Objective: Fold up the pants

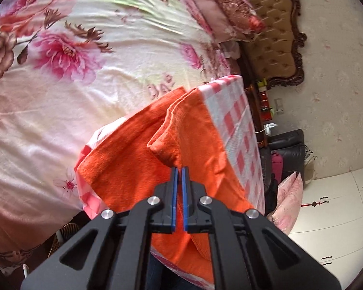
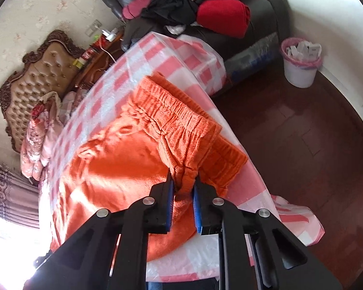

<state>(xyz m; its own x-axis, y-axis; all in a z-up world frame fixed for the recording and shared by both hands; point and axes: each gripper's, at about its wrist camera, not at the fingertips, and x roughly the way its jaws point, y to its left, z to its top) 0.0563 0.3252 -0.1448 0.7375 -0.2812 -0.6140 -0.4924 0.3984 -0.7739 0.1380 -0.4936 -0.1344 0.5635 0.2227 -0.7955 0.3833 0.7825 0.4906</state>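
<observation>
Orange pants [image 1: 123, 164] lie on a table under a pink-and-white checked cloth [image 1: 239, 125]. In the left wrist view my left gripper [image 1: 179, 168] is shut on a lifted fold of the leg fabric, which is pinched between the blue pads; the leg hems point away toward the bed. In the right wrist view the pants [image 2: 113, 159] spread out to the left, and the gathered elastic waistband [image 2: 179, 113] lies ahead of the fingers. My right gripper [image 2: 183, 181] is shut on a bunch of fabric just below the waistband, near the edge of the checked cloth [image 2: 104, 91].
A bed with a floral sheet [image 1: 72, 72] and a tufted headboard [image 1: 273, 36] lies beyond the table. A dark leather chair piled with clothes [image 2: 230, 12] stands at the far end. A white bin [image 2: 300, 67] sits on the wood floor [image 2: 290, 145].
</observation>
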